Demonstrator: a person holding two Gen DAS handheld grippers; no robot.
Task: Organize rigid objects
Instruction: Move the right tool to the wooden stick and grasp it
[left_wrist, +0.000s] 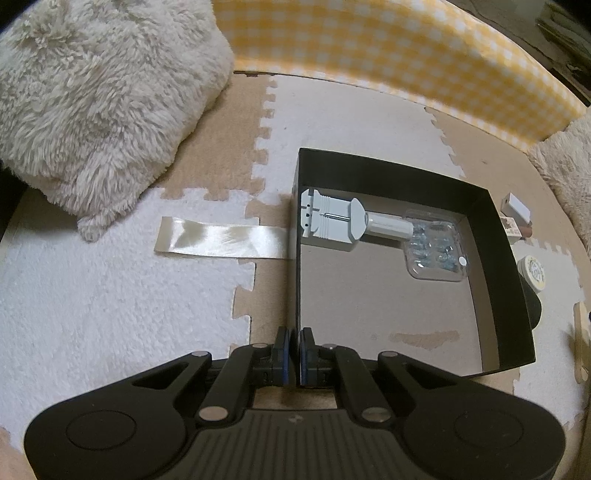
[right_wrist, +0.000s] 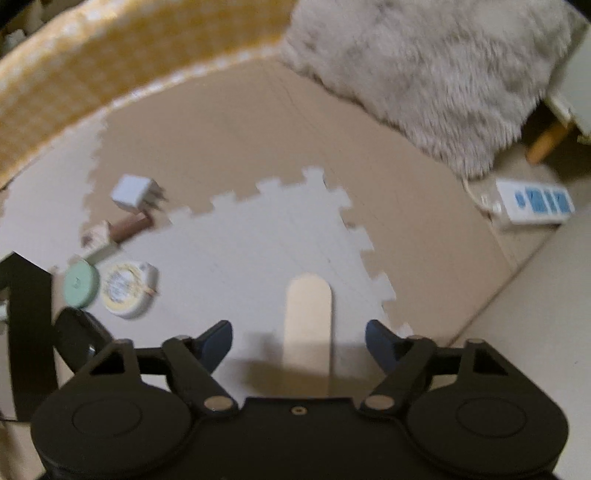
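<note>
Left hand-held gripper (left_wrist: 294, 356) tilts steeply down at the floor, jaws pinched tight on the near wall of the black box (left_wrist: 511, 258). Inside the box lie a grey tool (left_wrist: 330, 221) against the far-left wall and a clear blister pack (left_wrist: 437, 251) just beside its handle. A ribbon (left_wrist: 221, 236) trails from the box across the mat (left_wrist: 110, 314). Right hand-held gripper (right_wrist: 299, 345) also angles steeply down, jaws spread, nothing gripped; a pale wooden stick (right_wrist: 308, 321) lies flat on the mat between the fingers, untouched. To its left: a charger (right_wrist: 131, 194), a green disc (right_wrist: 80, 282), a round tin (right_wrist: 123, 290).
</note>
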